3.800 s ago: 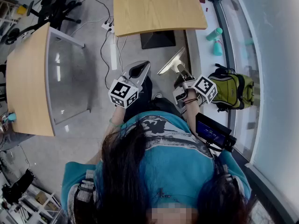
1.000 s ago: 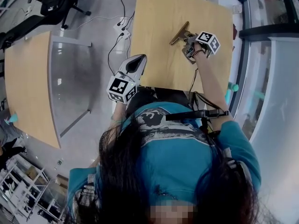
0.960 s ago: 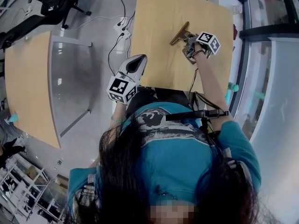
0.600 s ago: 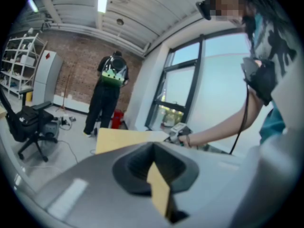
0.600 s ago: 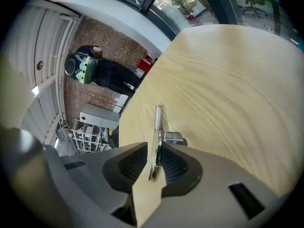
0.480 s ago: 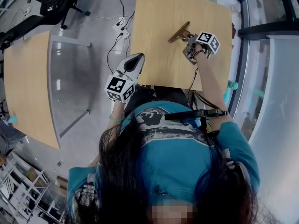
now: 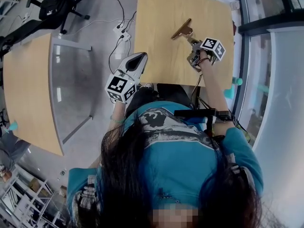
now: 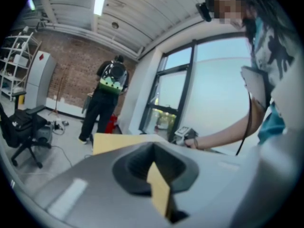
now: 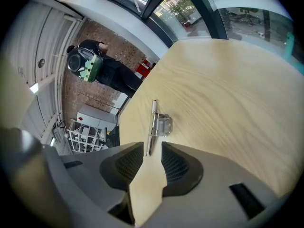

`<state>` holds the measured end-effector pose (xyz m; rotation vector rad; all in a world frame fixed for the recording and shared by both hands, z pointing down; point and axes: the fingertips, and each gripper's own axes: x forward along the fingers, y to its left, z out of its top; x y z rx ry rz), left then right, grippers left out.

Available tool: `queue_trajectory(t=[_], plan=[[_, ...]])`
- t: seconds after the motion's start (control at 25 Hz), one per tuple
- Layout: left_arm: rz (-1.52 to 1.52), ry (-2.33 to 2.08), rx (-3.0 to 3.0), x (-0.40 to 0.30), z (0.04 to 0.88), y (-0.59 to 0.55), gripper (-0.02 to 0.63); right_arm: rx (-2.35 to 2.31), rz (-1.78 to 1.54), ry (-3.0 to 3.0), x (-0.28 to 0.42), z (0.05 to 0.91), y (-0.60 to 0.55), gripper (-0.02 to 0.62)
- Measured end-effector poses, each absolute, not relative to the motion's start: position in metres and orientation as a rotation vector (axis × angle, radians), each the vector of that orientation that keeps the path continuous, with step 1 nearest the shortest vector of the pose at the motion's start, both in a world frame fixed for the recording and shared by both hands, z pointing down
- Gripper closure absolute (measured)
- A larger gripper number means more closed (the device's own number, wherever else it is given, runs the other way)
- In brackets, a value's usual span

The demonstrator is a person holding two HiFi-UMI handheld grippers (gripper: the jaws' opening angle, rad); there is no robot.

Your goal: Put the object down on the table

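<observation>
— Metal piece point(image 7: 182, 32)?
— Flat on table point(image 7: 156, 13), upper centre; near end between right gripper point(image 7: 193, 42) tips. Jaws apart, just been opening, not pressing.
— Left gripper point(image 7: 141, 56)?
— Closed, empty, by table's lower left edge.

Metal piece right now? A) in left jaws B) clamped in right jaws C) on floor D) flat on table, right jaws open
D: the metal piece lies on the table, its near end between the jaws of the right gripper, which have just been opening and stand clear of it.
</observation>
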<state>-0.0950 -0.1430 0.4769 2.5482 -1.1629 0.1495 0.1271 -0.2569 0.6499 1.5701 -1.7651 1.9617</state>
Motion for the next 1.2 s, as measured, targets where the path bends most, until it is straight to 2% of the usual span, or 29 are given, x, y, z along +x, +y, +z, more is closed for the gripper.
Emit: queue_trajectory(t=[0.36, 0.64, 0.8, 1.2], plan=[[0.164, -1.003, 2.626, -0.089, 0.474, -0.112, 0.604, 1.504, 1.926, -1.98, 0.092, 0.603, -0.184, 0.477], [0.182, -0.859, 2.664, -0.091, 0.479, -0.059, 0.604, 1.568, 1.968, -2.12, 0.068, 0.56, -0.101, 0.519], [0.192, -0.788, 2.672, -0.081, 0.485, -0.035, 0.604, 1.599, 1.982, -2.154, 0.061, 0.543, -0.06, 0.551], [0.163, -0.764, 2.719, -0.046, 0.471, 0.004, 0.604, 1.568, 1.956, -2.213, 0.069, 0.521, 0.007, 0.564]])
